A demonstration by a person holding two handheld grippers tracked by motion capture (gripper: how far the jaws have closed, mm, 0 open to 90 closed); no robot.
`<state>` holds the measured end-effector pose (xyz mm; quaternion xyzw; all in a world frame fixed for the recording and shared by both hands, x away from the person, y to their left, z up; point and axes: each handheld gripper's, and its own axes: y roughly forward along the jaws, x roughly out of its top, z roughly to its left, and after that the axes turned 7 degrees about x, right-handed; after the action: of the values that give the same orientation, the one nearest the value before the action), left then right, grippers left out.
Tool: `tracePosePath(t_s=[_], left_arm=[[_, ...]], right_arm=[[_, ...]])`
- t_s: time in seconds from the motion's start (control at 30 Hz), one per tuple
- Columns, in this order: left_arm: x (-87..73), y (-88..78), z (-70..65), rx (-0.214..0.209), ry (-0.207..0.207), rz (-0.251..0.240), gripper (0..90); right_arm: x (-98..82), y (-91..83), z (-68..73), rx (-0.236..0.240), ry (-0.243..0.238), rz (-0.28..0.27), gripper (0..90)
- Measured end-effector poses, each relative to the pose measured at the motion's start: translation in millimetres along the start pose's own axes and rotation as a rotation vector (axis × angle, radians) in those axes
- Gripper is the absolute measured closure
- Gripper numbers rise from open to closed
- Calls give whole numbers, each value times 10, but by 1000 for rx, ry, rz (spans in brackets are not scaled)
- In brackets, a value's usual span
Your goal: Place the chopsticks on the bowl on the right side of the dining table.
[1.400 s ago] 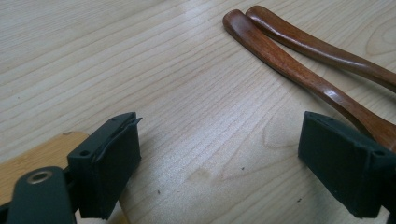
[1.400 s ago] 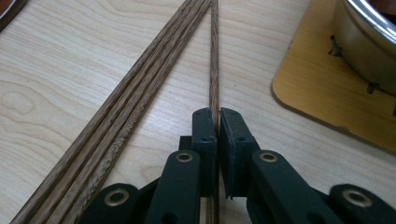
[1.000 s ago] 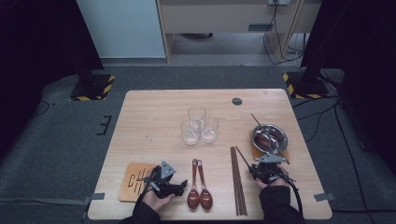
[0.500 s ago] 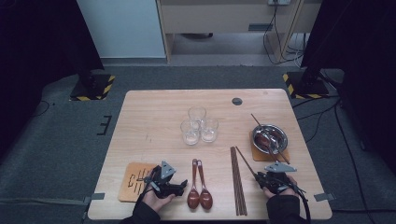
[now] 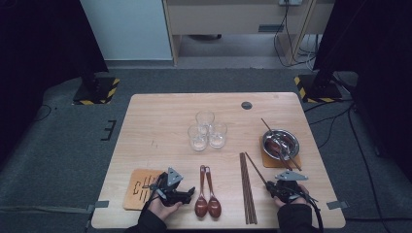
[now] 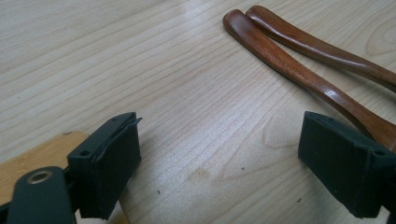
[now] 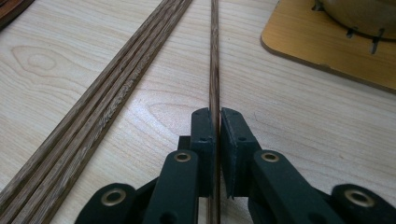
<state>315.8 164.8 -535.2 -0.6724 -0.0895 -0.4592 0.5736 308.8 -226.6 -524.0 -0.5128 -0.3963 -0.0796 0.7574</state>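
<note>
Right tongs (image 7: 215,122) just closed, clamped on a single chopstick (image 7: 214,70) near the table (image 5: 160,121) front edge; chopstick bundle (image 7: 107,102) lies at 9 o'clock. Left tongs (image 6: 219,158) apart over bare wood, spoons (image 6: 299,60) at 2 o'clock, bowls cut off.

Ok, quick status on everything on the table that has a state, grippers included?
Right gripper: shut on single chopstick.
Left gripper: open, nothing between the jaws.
Chopstick bundle: flat on the table, untouched.
Wooden spoons: side by side, flat.
Glasses: upright, empty.
Metal bowl: on its coaster, utensils inside.
</note>
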Motion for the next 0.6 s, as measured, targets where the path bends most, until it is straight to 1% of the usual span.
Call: tracePosePath(t_s=[0.1,0.27,0.43,0.6], left_arm=[[0,0,0,0,0,0,118],[0,0,0,0,0,0,119],[0,0,0,0,0,0,118],[0,0,0,0,0,0,118]], right_arm=[[0,1,3,-6,-6,0,851],[6,-6,-18,7,11,-2,852],[46,-69,-37,23,20,-33,852],[77,-129,-52,27,25,-55,852]])
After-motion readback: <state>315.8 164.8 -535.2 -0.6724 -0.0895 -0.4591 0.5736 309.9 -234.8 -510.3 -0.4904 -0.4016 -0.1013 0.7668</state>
